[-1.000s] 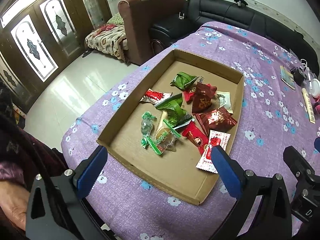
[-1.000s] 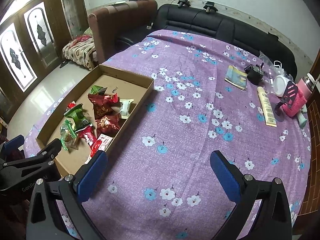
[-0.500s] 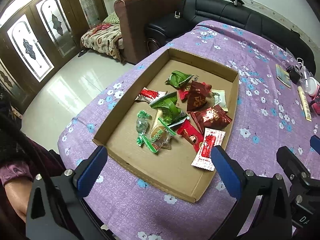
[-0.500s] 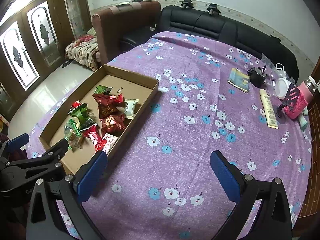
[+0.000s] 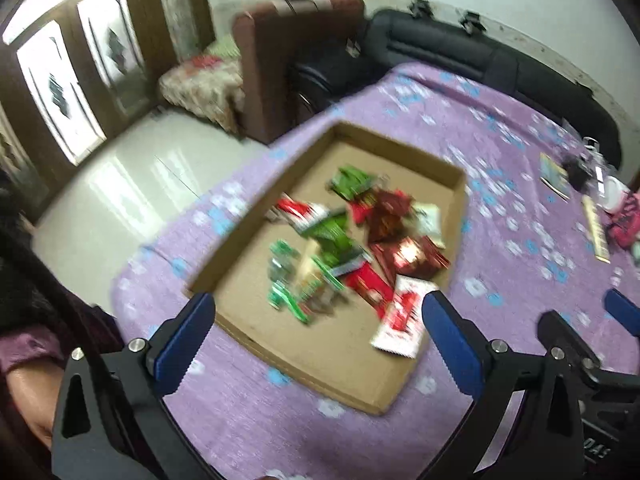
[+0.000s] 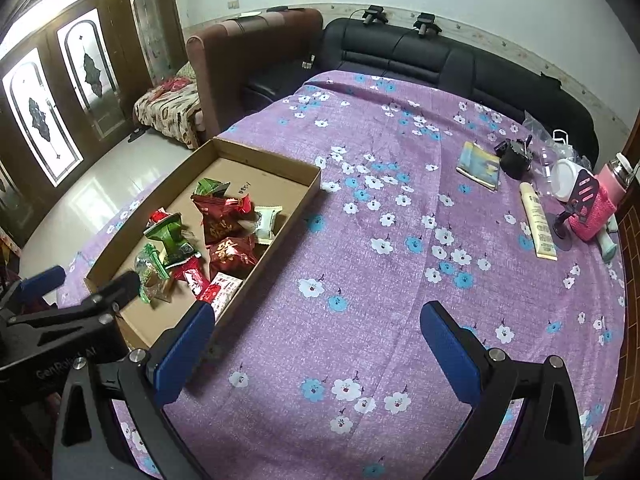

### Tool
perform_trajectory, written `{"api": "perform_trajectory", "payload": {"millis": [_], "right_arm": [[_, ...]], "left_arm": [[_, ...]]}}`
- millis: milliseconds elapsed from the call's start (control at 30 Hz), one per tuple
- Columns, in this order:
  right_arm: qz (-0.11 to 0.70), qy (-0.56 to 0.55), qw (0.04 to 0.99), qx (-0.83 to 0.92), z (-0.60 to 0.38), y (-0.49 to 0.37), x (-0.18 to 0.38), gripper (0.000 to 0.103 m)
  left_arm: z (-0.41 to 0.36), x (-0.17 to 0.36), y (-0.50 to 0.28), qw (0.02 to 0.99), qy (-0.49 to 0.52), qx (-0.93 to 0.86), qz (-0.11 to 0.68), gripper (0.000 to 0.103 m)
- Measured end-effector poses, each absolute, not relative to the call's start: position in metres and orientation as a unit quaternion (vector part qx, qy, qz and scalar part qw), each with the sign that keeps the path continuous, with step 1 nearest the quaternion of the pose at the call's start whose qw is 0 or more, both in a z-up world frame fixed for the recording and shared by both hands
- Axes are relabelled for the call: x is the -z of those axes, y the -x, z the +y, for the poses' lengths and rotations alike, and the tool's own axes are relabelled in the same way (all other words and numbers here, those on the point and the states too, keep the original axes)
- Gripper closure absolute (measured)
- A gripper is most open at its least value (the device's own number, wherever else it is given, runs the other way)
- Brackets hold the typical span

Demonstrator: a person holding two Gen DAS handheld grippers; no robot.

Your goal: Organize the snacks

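A shallow cardboard tray [image 6: 280,160] is found on the purple flowered tablecloth [image 6: 380,280], toward its left edge. All snack packets [image 6: 200,240] that can be seen are lying inside this tray, heaped loosely in its middle and near half; green, red and dark red wrappers overlap one another, and a red-and-white packet [image 6: 224,286] is leaning on the tray's right wall. No packet is seen on the cloth outside the tray. The left gripper [image 5: 316,336] is held above the tray's near edge, its jaws spread wide and nothing between them; that view is blurred. The right gripper [image 6: 316,344] is held over bare cloth to the right of the tray, jaws likewise spread and empty. It is judged that gathering into the tray is satisfied as the packets lie, while no sorting by kind is evident; whether such sorting is intended cannot be determined. A lotion tube [image 6: 538,224] and a pink flask [image 6: 600,200] are noted at the far right.
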State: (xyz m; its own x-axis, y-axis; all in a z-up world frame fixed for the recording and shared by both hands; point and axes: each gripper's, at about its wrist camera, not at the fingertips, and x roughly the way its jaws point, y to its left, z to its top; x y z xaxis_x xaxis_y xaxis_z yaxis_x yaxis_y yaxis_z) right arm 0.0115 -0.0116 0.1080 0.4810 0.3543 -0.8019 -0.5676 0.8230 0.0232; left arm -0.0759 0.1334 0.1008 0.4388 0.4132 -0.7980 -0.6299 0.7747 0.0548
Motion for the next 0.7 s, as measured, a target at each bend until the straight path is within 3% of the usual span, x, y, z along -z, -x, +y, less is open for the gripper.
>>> {"api": "perform_trajectory", "payload": {"millis": [700], "right_arm": [[0.410,0.108,0.862,-0.277,-0.013,-0.009,-0.118,0.001]], "left_arm": [[0.148,-0.101,0.077,0.848,0.182,-0.265,0.422,0.000]]}}
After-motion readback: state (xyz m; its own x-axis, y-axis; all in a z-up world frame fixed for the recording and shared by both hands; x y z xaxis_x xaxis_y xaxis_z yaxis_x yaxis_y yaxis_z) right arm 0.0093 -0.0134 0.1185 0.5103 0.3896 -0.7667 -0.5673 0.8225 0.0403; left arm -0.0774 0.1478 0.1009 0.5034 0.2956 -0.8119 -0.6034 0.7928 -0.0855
